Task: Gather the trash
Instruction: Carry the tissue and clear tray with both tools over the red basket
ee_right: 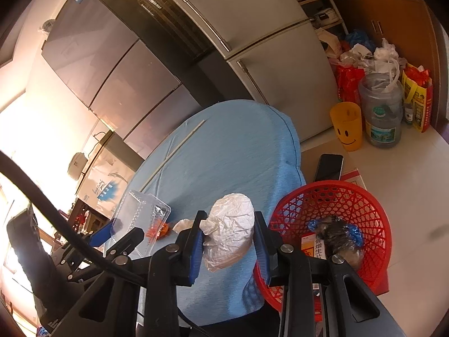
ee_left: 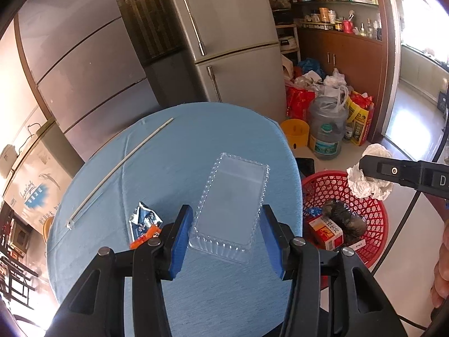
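Round table under blue cloth (ee_left: 174, 146), clear plastic tray (ee_left: 233, 205), white stick (ee_left: 120, 165), crumpled wrappers (ee_left: 144, 223) lying on it

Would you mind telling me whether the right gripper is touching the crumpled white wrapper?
Touching. The right wrist view shows the right gripper with both blue pads pressed against the crumpled white wrapper, no gap either side.
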The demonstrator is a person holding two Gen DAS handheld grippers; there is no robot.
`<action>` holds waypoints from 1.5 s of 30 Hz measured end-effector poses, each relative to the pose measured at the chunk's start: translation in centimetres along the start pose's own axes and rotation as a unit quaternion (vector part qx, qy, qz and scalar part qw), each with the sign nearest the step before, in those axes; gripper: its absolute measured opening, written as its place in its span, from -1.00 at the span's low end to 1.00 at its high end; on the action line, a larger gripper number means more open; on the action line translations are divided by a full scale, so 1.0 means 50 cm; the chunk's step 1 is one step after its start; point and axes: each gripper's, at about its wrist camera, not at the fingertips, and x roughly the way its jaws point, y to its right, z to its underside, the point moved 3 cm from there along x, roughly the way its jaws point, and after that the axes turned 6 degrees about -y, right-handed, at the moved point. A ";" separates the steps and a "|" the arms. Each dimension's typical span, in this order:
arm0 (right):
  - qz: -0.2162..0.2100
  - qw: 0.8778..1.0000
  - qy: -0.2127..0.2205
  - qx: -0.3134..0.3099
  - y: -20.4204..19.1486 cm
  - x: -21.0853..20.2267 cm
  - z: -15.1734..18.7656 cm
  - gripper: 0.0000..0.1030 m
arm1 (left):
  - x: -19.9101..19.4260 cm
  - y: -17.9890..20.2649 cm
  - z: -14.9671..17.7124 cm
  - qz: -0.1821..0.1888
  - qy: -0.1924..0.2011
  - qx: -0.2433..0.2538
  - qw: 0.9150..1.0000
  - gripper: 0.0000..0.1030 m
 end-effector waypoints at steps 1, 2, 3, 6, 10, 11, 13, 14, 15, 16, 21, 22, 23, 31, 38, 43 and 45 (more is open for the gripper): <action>0.001 1.000 0.002 0.000 0.000 -0.002 0.000 -0.33 | 0.000 0.003 -0.001 0.000 0.000 0.002 1.000 -0.02; 0.003 1.000 0.004 -0.001 0.002 -0.004 0.000 -0.33 | 0.000 0.006 -0.001 0.001 0.000 0.003 1.000 -0.02; 0.005 1.000 0.005 -0.002 0.002 -0.006 0.001 -0.33 | 0.000 0.005 0.000 0.003 -0.001 0.004 1.000 -0.02; 0.011 1.000 0.008 -0.003 0.006 -0.010 0.002 -0.33 | 0.001 0.014 -0.003 0.002 0.000 0.009 1.000 -0.02; 0.023 1.000 0.013 -0.006 0.011 -0.013 0.005 -0.33 | 0.003 0.024 -0.006 0.006 -0.002 0.013 1.000 -0.02; 0.024 1.000 0.013 -0.006 0.013 -0.014 0.005 -0.33 | 0.003 0.026 -0.007 0.006 -0.002 0.014 1.000 -0.02; 0.024 1.000 0.013 -0.003 0.018 -0.016 0.006 -0.33 | 0.004 0.032 -0.008 0.008 -0.003 0.017 1.000 -0.02; 0.025 1.000 0.014 -0.002 0.020 -0.016 0.005 -0.33 | 0.003 0.036 -0.008 0.009 -0.003 0.018 1.000 -0.02; 0.026 1.000 0.014 -0.001 0.023 -0.017 0.005 -0.32 | 0.002 0.039 -0.008 0.009 -0.003 0.020 1.000 -0.02; 0.027 1.000 0.015 0.000 0.025 -0.018 0.005 -0.32 | 0.002 0.042 -0.009 0.009 -0.003 0.022 1.000 -0.02; 0.028 0.999 0.018 0.004 0.037 -0.025 0.005 -0.32 | 0.003 0.056 -0.010 0.013 -0.005 0.030 0.999 -0.01; 0.028 0.999 0.019 0.005 0.039 -0.026 0.004 -0.32 | 0.003 0.058 -0.011 0.013 -0.005 0.031 0.999 -0.01; 0.029 0.999 0.020 0.006 0.040 -0.027 0.004 -0.32 | 0.003 0.061 -0.011 0.015 -0.006 0.032 0.999 -0.01; 0.028 0.999 0.023 0.011 0.050 -0.037 0.005 -0.32 | 0.001 0.080 -0.016 0.018 -0.005 0.042 0.999 -0.01; 0.031 0.999 0.030 0.012 0.059 -0.048 0.005 -0.32 | 0.000 0.095 -0.018 0.022 -0.004 0.054 0.998 -0.01; 0.034 0.999 0.034 0.018 0.066 -0.056 0.006 -0.32 | -0.003 0.107 -0.019 0.027 -0.005 0.062 0.998 -0.01; 0.034 0.999 0.035 0.020 0.070 -0.059 0.004 -0.32 | -0.002 0.113 -0.019 0.029 -0.005 0.065 0.997 -0.01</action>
